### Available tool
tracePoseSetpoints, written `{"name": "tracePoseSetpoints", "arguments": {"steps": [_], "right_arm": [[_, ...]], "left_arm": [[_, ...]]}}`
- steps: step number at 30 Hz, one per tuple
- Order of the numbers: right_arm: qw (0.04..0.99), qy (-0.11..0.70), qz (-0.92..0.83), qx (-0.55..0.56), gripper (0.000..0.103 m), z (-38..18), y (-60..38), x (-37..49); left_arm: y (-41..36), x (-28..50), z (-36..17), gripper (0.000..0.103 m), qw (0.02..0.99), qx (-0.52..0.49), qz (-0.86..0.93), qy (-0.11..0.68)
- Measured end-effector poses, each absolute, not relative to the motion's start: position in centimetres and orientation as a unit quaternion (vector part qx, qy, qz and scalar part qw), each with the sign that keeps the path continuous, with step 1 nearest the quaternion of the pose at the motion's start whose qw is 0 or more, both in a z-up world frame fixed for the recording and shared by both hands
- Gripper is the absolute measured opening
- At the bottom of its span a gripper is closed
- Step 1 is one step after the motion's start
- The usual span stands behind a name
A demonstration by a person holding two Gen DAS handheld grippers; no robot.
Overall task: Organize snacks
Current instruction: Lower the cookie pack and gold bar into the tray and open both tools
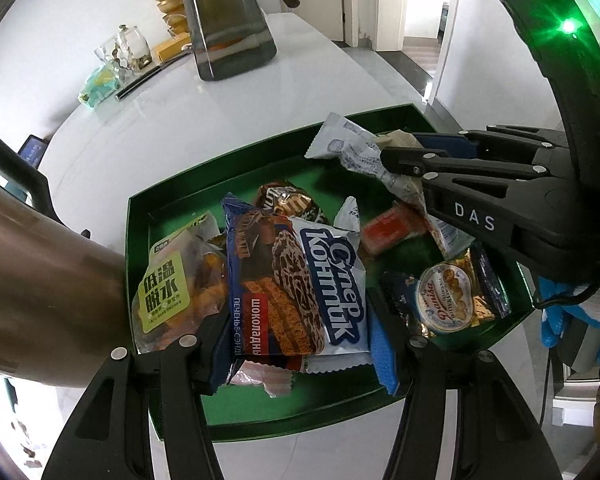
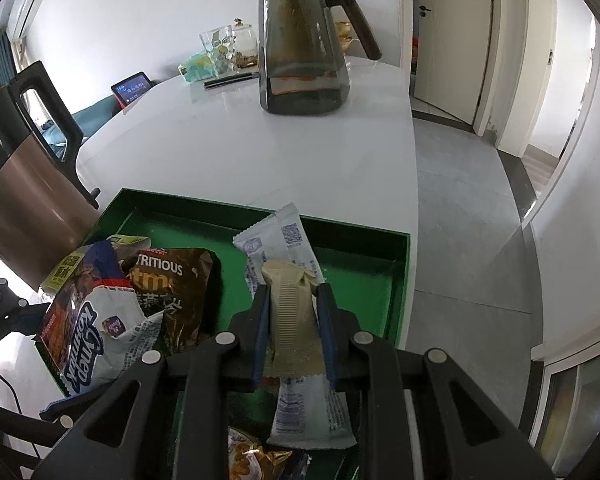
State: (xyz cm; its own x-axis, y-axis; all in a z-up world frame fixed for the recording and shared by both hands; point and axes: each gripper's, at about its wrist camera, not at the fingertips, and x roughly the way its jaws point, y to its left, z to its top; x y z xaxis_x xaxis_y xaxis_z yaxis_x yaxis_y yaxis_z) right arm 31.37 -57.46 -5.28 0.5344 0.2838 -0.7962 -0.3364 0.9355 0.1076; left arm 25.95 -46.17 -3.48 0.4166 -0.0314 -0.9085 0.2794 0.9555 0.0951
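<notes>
most snacks already lie in the green tray [image 1: 172,200]: an orange dried-fruit bag [image 1: 172,292] at its left, a brown oat pack [image 1: 288,200] further back, a red bar [image 1: 392,228] in the middle and a cookie pack [image 1: 452,300] at the right. two are not yet set down. the left gripper [image 1: 300,344] clamps a blue wafer pack [image 1: 296,280] over the near left of the tray. the right gripper [image 2: 292,332] pinches a white sachet [image 2: 284,248] together with a beige pack [image 2: 292,312], above the far right of the tray. both seem to need only release.

the left view shows the red bar, the cookie pack and a gloved hand [image 1: 560,320]; the right view hides these but shows the beige pack between its pads and bare tray floor on the right.
</notes>
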Motion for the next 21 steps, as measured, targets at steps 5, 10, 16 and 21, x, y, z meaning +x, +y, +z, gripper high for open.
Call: {"name": "tracePoseSetpoints", "arguments": {"steps": [5, 10, 16, 21], "right_arm": [[0.873, 0.452, 0.180, -0.031, 0.000, -5.7, -57.2, 31.4], [0.872, 0.453, 0.183, -0.031, 0.000, -5.9, -57.0, 31.5], [0.871, 0.454, 0.185, -0.029, 0.000, -5.8, -57.1, 31.5], [0.872, 0.452, 0.187, -0.025, 0.000, -5.9, -57.1, 31.5]], "left_arm": [[-46.2, 26.2, -3.8, 0.052, 0.832, 0.120, -0.093, 0.534], [-46.0, 26.3, -4.2, 0.052, 0.827, 0.117, -0.092, 0.542], [-46.0, 26.4, -4.5, 0.052, 0.821, 0.120, -0.084, 0.551], [-46.1, 26.7, -4.7, 0.052, 0.820, 0.121, -0.071, 0.556]]}}
